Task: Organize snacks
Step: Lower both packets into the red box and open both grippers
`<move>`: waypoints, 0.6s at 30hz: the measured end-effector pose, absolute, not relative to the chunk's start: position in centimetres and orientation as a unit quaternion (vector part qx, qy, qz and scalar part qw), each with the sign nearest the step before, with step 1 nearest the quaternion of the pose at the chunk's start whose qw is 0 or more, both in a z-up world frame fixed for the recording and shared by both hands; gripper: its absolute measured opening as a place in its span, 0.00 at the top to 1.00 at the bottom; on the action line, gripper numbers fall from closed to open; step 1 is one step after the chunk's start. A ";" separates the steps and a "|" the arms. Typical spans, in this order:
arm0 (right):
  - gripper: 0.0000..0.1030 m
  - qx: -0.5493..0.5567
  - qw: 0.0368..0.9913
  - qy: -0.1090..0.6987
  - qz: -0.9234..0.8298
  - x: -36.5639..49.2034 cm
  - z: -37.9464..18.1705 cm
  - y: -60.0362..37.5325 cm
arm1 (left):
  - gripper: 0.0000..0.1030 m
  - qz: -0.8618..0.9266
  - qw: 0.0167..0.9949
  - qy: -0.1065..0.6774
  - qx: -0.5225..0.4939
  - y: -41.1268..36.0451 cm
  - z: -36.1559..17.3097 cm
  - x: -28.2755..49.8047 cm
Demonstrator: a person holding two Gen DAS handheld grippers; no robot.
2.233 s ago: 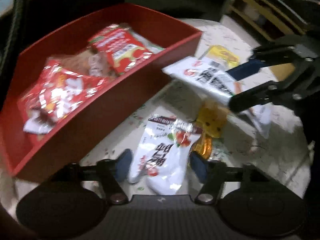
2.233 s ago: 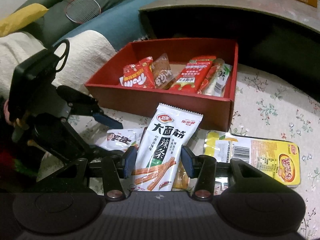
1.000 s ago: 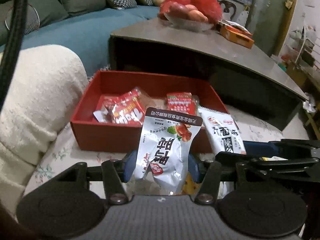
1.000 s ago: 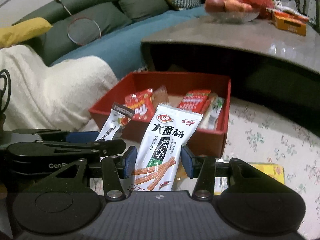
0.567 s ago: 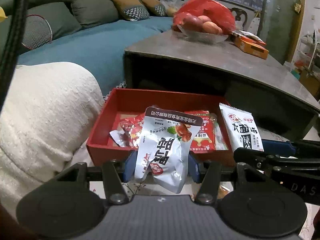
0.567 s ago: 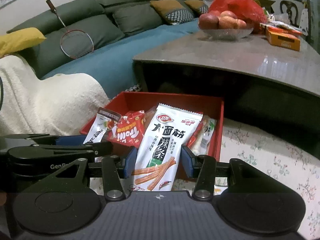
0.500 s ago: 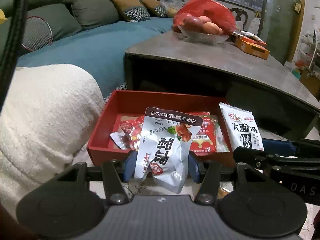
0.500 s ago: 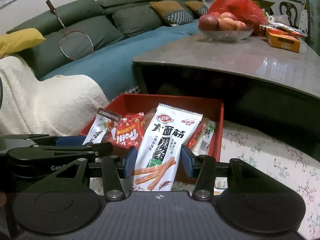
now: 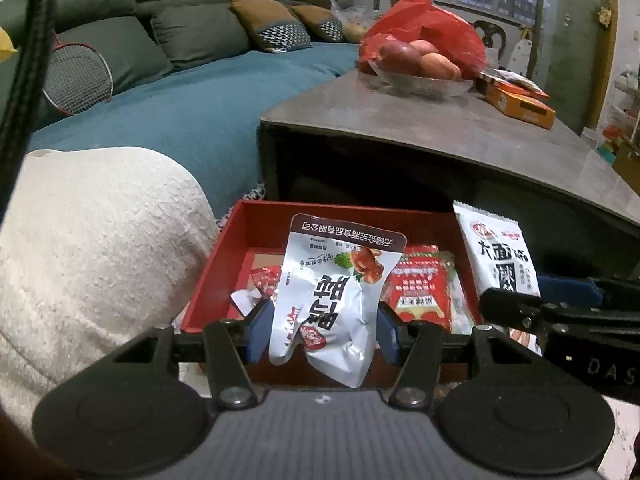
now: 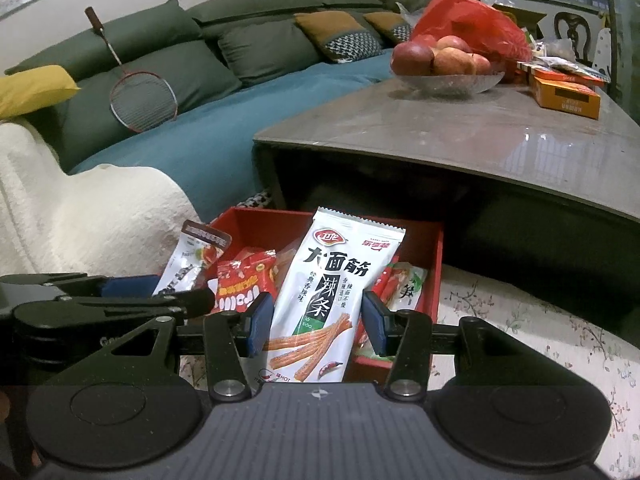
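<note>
floral cloth [image 10: 520, 320], red box [image 9: 224, 256] holding red snack packets [image 9: 418, 292]

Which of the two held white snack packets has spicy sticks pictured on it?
The one in the right gripper: the white latiao packet shows orange sticks.

Colours here: the box [image 9: 224, 256] is bright red inside and out. The date snack pouch [image 9: 332, 300] is white with a dark brown top band, the spicy strip packet [image 10: 332, 292] white with a green stripe and orange sticks. Cloth [image 10: 520, 320] under the box is cream with small flower sprigs. Sofa [image 10: 208, 136] seat is teal, cushions dark green, blanket [image 9: 92, 240] off-white.
</note>
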State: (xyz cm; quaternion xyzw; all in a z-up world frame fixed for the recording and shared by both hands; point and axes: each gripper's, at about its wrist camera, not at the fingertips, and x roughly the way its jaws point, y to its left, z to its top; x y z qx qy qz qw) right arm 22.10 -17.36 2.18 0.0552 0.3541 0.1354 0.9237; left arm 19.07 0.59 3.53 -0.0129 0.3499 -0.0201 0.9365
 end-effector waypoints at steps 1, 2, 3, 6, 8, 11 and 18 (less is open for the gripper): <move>0.46 0.054 0.924 0.354 0.135 22.3 2.1 -17.3 | 0.53 -0.018 0.937 0.349 -0.012 0.6 3.6 19.3; 0.46 0.051 0.924 0.354 0.135 22.5 2.1 -17.2 | 0.53 -0.016 0.937 0.348 -0.010 0.6 3.6 19.6; 0.46 0.051 0.924 0.354 0.134 22.8 2.1 -17.2 | 0.53 -0.013 0.938 0.347 -0.008 0.6 3.5 19.8; 0.46 0.052 0.925 0.353 0.132 23.6 2.0 -17.2 | 0.53 -0.010 0.937 0.348 -0.008 0.5 3.4 20.6; 0.46 0.052 0.925 0.352 0.131 24.2 1.9 -17.2 | 0.53 -0.010 0.937 0.349 -0.007 0.5 3.3 21.1; 0.46 0.054 0.924 0.355 0.130 24.9 1.6 -17.3 | 0.53 -0.005 0.937 0.349 -0.004 0.4 3.1 21.8; 0.46 0.054 0.923 0.360 0.125 26.8 0.8 -17.4 | 0.53 0.002 0.936 0.352 0.003 0.2 2.5 24.0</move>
